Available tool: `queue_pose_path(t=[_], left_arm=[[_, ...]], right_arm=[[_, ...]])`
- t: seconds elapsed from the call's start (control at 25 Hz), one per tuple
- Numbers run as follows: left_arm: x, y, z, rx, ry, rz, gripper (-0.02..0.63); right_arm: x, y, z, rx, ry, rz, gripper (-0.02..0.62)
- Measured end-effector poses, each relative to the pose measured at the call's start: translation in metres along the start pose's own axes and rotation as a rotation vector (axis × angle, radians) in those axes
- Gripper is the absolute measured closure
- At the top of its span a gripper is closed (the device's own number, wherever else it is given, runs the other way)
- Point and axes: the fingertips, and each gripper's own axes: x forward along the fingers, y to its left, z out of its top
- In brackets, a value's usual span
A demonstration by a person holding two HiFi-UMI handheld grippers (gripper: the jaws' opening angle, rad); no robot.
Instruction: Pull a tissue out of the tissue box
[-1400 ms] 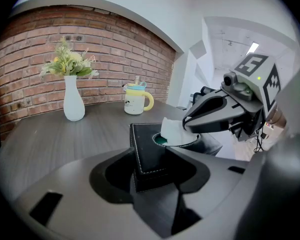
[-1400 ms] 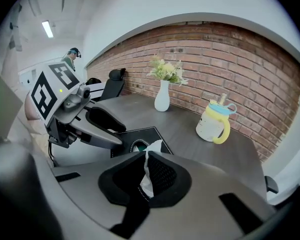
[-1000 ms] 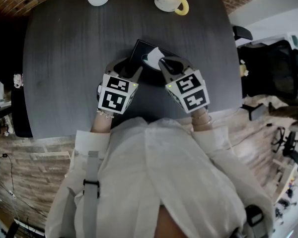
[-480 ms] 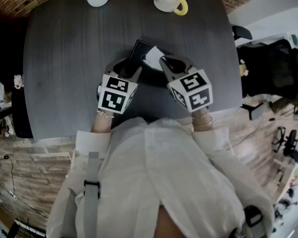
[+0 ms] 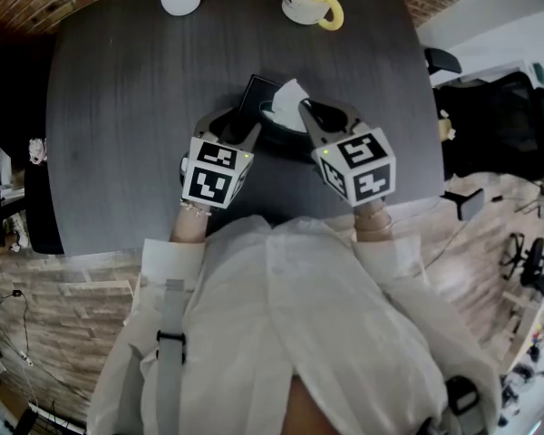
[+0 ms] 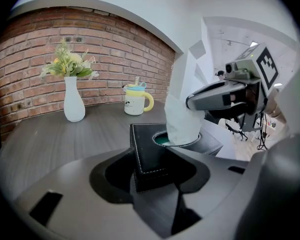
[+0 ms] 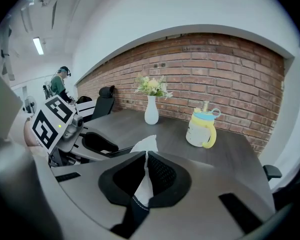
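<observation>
Dark wood-grain desk (image 5: 118,98), left gripper (image 5: 233,127) fingers clamped on a corner of the square black stitched-leather tissue box (image 5: 257,91), soft white crumpled tissue (image 5: 291,92) standing from its round opening, pinched between closed right gripper (image 7: 145,156) fingers.

My left gripper (image 5: 238,127) and right gripper (image 5: 303,112) are both moulded in matte dark grey, with black hollows behind the jaws and a fine cross-hatched grip on the inner faces (plainest on the right one). The left cube (image 5: 213,170) and right cube (image 5: 358,163) are white, printed with black square markers, each with a small green light at one corner. I wear a cream long-sleeved shirt (image 5: 290,306), a grey strap (image 5: 168,333) with a black buckle, and a thin bracelet (image 5: 192,210) at my left wrist.
</observation>
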Motion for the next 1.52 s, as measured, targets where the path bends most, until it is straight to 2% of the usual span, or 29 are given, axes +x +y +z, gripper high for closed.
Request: queue_pose_path(t=[0.84,1.12,1.52], left_arm=[[0.0,0.0,-0.001,0.003,-0.002,0.008,0.433],[0.0,0.001,-0.001,0.004,-0.001,0.01,0.433],[-0.001,0.0,0.001,-0.008,-0.012,0.003,0.433]], right_arm=[[-0.018,-0.012,0.019,-0.021,-0.055,-0.046,0.584],[-0.029,-0.02,0.043,-0.028,-0.126,-0.066,0.584],[-0.042,-0.023,0.054,-0.031,-0.167,-0.091,0.584]])
